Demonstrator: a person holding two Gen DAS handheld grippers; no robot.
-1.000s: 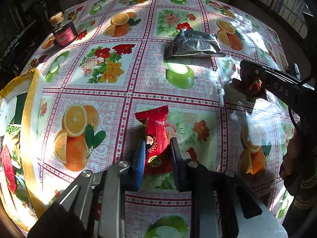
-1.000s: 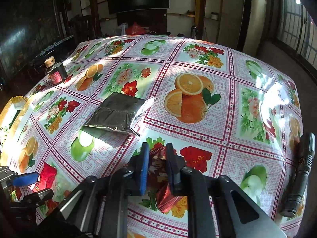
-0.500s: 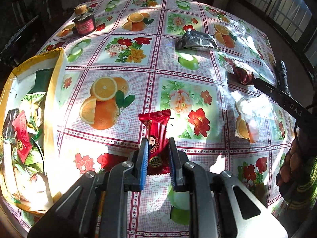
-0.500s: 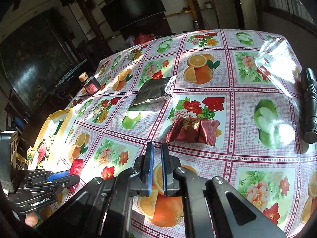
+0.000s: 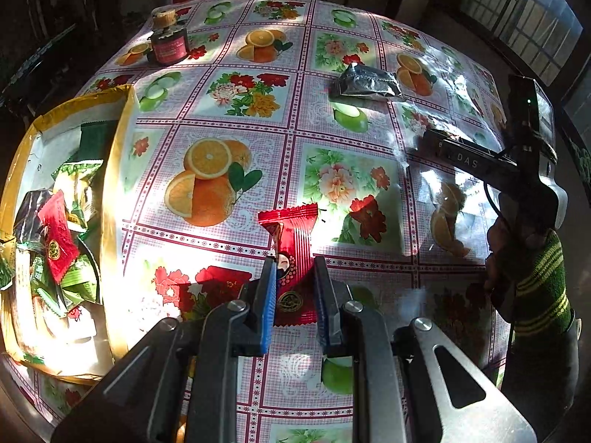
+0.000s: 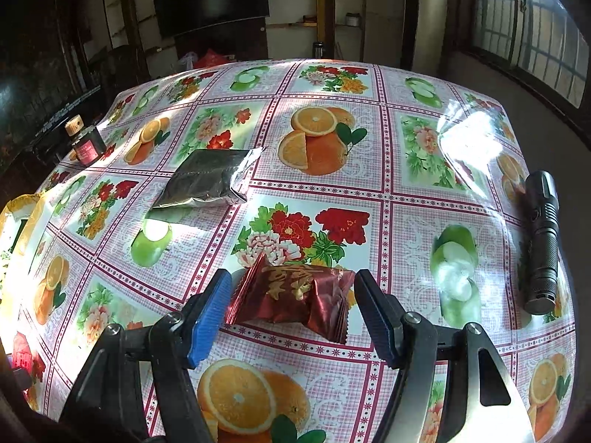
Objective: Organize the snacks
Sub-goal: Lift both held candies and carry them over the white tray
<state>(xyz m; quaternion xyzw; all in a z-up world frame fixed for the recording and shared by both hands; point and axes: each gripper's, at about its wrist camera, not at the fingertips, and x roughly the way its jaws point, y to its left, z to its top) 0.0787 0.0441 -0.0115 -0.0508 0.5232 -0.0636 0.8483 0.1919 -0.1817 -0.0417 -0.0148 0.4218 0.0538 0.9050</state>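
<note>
Left gripper (image 5: 294, 288) pinching glossy red packet (image 5: 293, 258), right gripper (image 6: 291, 308) straddling crinkled maroon candy (image 6: 295, 295)

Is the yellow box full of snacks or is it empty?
Partly full. The yellow cardboard box at the table's left edge holds several green and red snack packets, but bare white bottom shows at its far end.

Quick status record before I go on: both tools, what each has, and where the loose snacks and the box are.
left tool: shut on red snack packet
right tool: open, straddling dark red candy lying on the tablecloth
silver packet: loose, beyond the dark red candy
yellow box: left table edge, holds several snacks
non-snacks: flashlight, small bottle
</note>
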